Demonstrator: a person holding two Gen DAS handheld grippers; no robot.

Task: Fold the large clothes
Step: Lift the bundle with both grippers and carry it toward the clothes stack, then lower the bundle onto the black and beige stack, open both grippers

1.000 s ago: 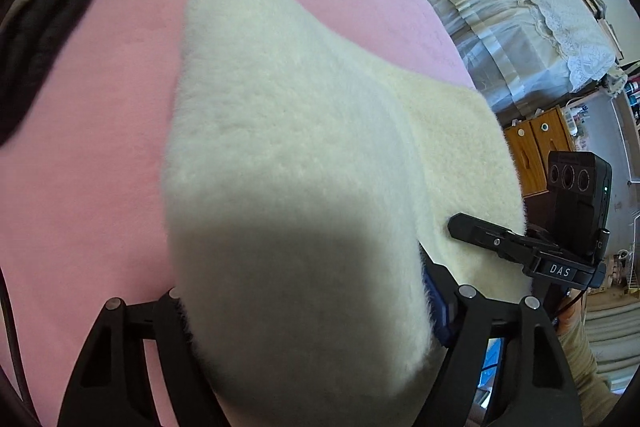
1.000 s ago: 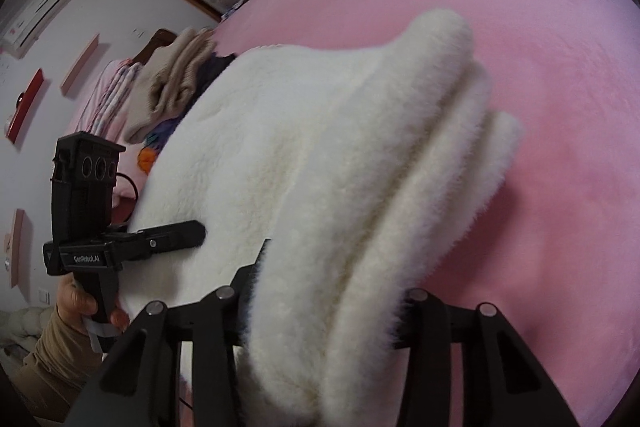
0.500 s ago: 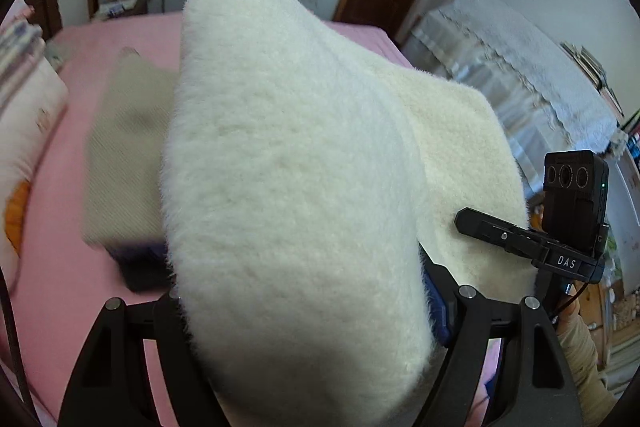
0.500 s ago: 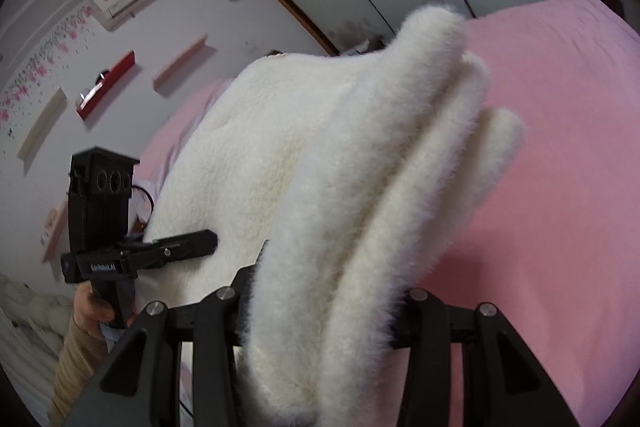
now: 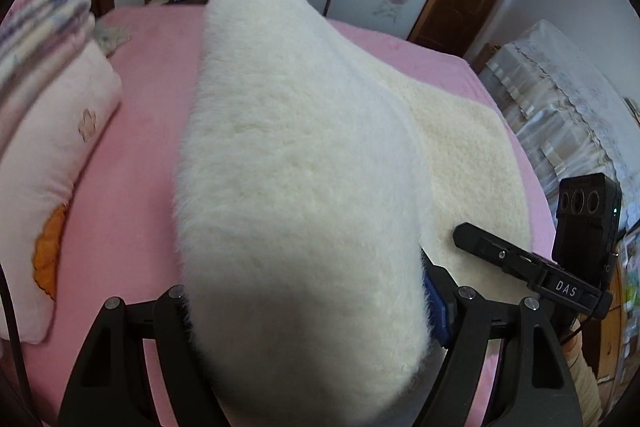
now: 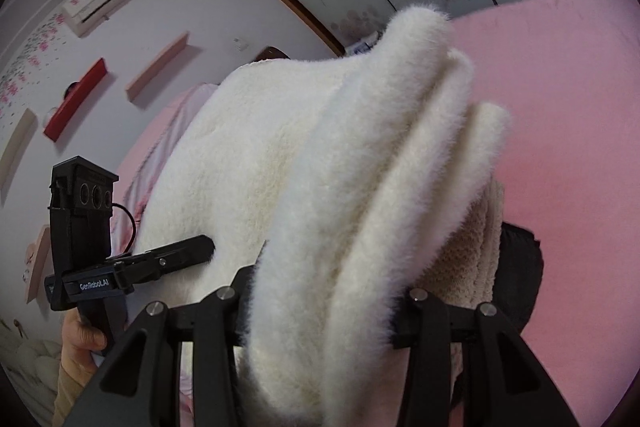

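A pink bed [image 5: 152,99] carries a pale pillow [image 5: 52,163] and, seemingly, 2 folded garments [image 6: 508,259].

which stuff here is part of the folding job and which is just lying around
In the job:
- white fleece garment, folded thick
- left gripper, clamped on it
- right gripper, clamped on it

Lying about:
- pink pillow
- stacked bedding
- beige knit and dark garment on the pink bed
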